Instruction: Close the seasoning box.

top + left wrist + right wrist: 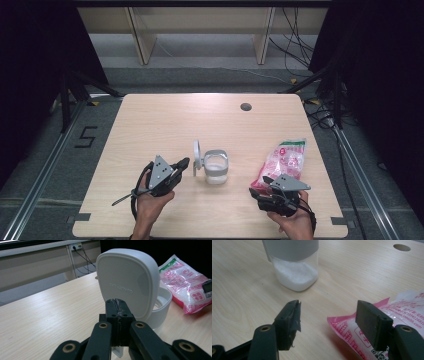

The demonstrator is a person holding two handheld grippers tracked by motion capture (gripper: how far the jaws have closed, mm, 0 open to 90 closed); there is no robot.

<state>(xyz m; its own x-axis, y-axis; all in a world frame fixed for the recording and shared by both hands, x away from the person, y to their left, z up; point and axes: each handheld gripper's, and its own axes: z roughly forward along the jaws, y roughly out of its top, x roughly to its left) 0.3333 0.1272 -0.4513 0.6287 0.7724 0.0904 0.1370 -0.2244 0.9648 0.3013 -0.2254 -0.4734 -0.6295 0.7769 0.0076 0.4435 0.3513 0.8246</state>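
Nearest the person, the right gripper (325, 322) hangs with jaws spread wide over the corner of the pink bag (387, 322), probably ready to lift it for pouring. The left gripper (117, 315) has its jaws clenched by the flipped-up lid (127, 282), keeping the jar (216, 167) open mid-table

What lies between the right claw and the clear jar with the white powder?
Bare tabletop. In the right gripper view the open right claw faces the jar across plain wood; the pink bag lies off to one side.
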